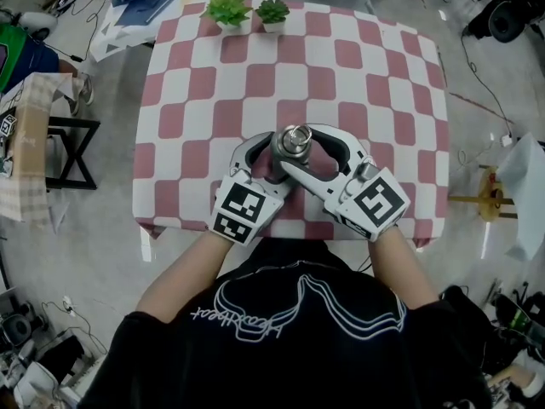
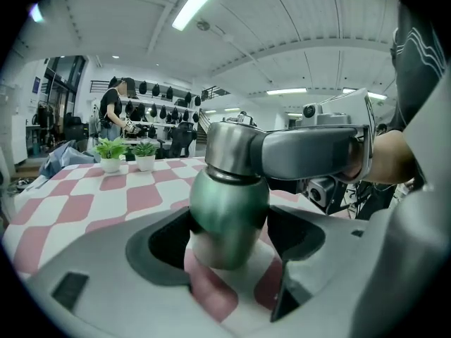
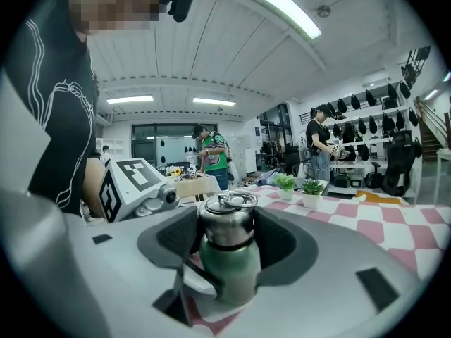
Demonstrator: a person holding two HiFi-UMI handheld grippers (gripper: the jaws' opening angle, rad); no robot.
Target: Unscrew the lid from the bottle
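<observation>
A green bottle [image 2: 229, 210] with a steel screw lid [image 1: 295, 141] stands near the front edge of the checked table [image 1: 366, 66]. My left gripper [image 1: 271, 162] is shut on the green body, whose sides sit against both dark pads [image 2: 163, 241]. From the right, my right gripper [image 1: 300, 148] reaches round the top, and in the right gripper view its pads [image 3: 278, 234] lie against both sides of the lid [image 3: 227, 218]. The bottle's green body [image 3: 230, 267] shows below them. One grey jaw of the right gripper crosses the lid [image 2: 229, 146] in the left gripper view.
Two small potted plants [image 1: 226, 8] [image 1: 272, 10] stand at the table's far edge. A cardboard-topped stand [image 1: 30, 143] is on the left and cables lie on the floor. People stand at benches [image 3: 211, 157] in the room behind.
</observation>
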